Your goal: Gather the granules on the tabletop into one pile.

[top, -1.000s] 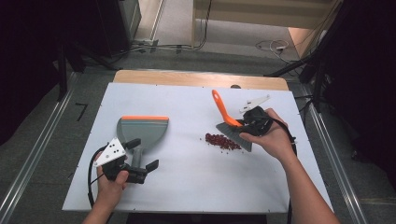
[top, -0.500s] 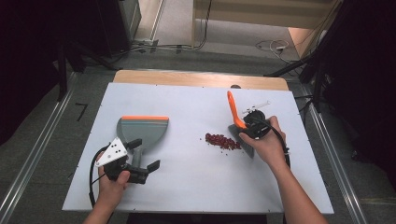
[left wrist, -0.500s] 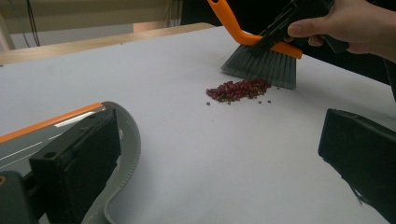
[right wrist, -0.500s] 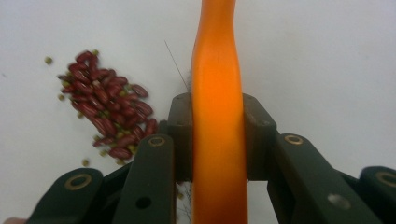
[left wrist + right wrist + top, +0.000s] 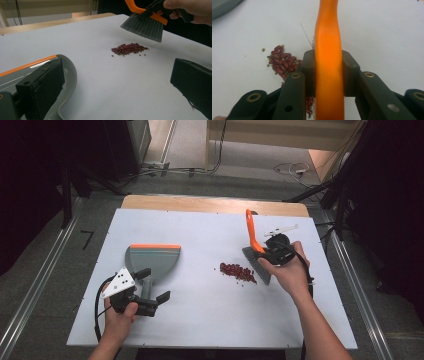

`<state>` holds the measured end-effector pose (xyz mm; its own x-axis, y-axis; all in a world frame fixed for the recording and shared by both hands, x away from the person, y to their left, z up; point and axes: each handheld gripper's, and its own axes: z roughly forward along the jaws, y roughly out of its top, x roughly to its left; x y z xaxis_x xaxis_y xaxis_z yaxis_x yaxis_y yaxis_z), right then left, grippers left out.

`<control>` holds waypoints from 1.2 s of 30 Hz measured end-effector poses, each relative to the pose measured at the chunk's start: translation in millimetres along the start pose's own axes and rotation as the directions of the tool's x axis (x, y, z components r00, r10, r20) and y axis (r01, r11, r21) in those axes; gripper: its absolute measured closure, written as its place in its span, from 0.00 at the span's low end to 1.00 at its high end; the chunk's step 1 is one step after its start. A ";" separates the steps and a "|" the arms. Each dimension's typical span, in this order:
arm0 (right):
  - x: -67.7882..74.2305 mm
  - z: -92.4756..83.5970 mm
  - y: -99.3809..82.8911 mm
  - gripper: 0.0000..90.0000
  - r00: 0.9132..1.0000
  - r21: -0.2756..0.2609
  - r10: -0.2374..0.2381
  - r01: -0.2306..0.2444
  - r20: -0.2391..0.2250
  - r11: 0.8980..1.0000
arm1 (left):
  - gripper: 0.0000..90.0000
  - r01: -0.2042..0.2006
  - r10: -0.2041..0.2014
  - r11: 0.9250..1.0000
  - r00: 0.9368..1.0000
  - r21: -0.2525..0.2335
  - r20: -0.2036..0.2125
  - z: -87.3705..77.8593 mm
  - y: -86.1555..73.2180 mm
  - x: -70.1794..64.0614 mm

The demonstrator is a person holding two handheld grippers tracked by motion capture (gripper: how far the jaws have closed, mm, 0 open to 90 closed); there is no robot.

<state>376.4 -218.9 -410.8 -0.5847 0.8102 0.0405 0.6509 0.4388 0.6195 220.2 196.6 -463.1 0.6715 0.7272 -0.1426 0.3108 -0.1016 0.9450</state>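
A small pile of dark red beans (image 5: 238,271) (image 5: 128,48) (image 5: 283,61) lies on the white table (image 5: 200,320), right of its middle. My right gripper (image 5: 267,254) (image 5: 328,72) is shut on the orange handle of a brush (image 5: 250,231) (image 5: 328,37). The brush's grey bristles (image 5: 143,26) hang just right of the beans. A grey dustpan (image 5: 152,260) (image 5: 30,70) with an orange lip lies at the left, its mouth facing away from me. My left gripper (image 5: 152,285) (image 5: 117,85) is at the dustpan's near end, jaws wide apart.
A wooden strip (image 5: 210,204) borders the table's far edge. Metal rails (image 5: 40,285) run along the floor on both sides. Cables (image 5: 290,169) lie on the floor beyond the table. Bare white surface stretches between dustpan and beans.
The right hand moved the brush rightward, off the right edge of the beans, and the orange handle swung more upright. The left gripper and dustpan stayed still.
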 end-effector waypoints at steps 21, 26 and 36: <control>-38.5 -55.7 -90.9 0.76 0.987 -0.170 0.097 -0.118 -0.127 0.978 | 0.00 0.005 -0.005 1.000 1.000 -0.017 -0.012 -2.1 0.8 1.4; -42.5 -63.5 -107.1 0.76 0.984 -0.209 0.100 -0.129 -0.146 0.969 | 0.00 0.006 -0.006 1.000 1.000 -0.025 -0.015 -4.1 1.0 2.4; -54.6 -70.5 -134.1 0.76 0.973 -0.232 0.132 -0.174 -0.188 0.957 | 0.00 0.007 -0.008 0.999 1.000 -0.035 -0.019 -7.7 0.7 4.4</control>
<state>286.9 -349.4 -440.8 -0.5742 0.7736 0.2681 0.6123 0.1883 0.7679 218.2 204.9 -460.8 0.6561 0.7407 -0.1447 0.2922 -0.0726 0.9536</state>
